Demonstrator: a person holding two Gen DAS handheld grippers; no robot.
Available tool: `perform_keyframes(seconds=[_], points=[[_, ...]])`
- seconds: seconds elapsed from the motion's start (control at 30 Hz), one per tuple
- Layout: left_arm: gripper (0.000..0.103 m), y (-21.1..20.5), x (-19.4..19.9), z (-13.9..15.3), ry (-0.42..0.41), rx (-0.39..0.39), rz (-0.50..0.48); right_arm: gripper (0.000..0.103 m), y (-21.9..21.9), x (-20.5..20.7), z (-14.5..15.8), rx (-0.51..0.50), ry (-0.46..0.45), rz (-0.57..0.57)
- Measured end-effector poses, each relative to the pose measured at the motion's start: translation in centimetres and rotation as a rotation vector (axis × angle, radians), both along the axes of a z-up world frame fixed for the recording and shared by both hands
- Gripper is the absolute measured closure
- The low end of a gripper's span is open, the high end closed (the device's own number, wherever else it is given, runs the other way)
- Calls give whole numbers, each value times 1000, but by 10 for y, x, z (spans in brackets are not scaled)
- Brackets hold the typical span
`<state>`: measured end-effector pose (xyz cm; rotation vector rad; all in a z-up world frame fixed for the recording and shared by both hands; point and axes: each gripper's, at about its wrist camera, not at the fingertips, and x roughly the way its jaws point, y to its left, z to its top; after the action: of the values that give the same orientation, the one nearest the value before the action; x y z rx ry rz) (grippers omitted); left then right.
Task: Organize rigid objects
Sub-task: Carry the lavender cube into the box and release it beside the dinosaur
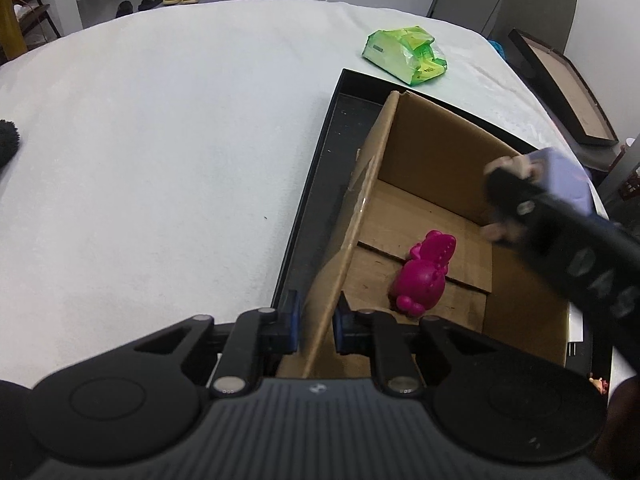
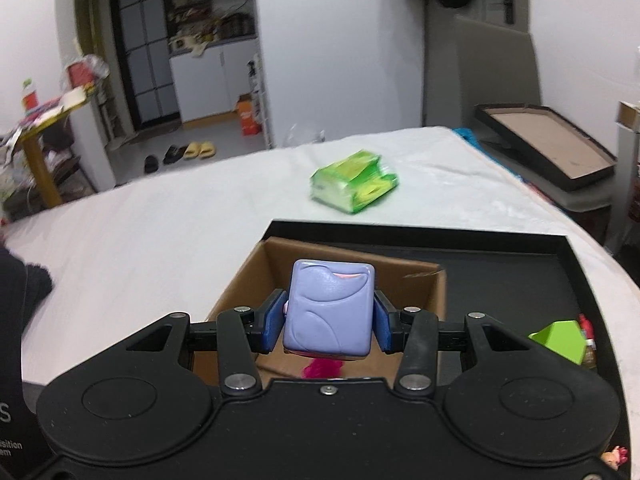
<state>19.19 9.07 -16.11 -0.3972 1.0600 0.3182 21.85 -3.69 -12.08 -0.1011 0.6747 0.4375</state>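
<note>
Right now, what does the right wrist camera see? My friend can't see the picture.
The right tongs hold a lavender cube-shaped toy over an open cardboard box that sits in a black tray on a white-covered table. A bit of a pink toy shows below the cube, and a green packet lies beyond the tray.

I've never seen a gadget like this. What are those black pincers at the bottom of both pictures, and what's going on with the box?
Each picture comes from a camera on a hand-held two-finger gripper; a person carries one in each hand. The left gripper pinches the wall of the cardboard box, which sits in a black tray on a white table. The right gripper grips a purple block toy above the box. A pink toy already lies inside. A green packet rests beyond the tray.
</note>
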Motion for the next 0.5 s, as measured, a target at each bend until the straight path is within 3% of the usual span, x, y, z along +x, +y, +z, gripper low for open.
perform_keyframes(seconds=[0.13,0.27,0.4,0.43,0.5], points=[[88,5,-1,-2,-3,-15,-7,58,12,2,-5,-8,35,25],[88,9,2,-3,4,-33,-5,58,20,5,-3,-29,17,36],[88,10,2,-4,5,-35,-12,56,23,9,7,12,-5,37],[88,11,2,-4,5,-35,-13,53,23,6,13,12,-36,42],[87,10,2,-3,6,-34,-14,29,22,2,19,12,-69,53]])
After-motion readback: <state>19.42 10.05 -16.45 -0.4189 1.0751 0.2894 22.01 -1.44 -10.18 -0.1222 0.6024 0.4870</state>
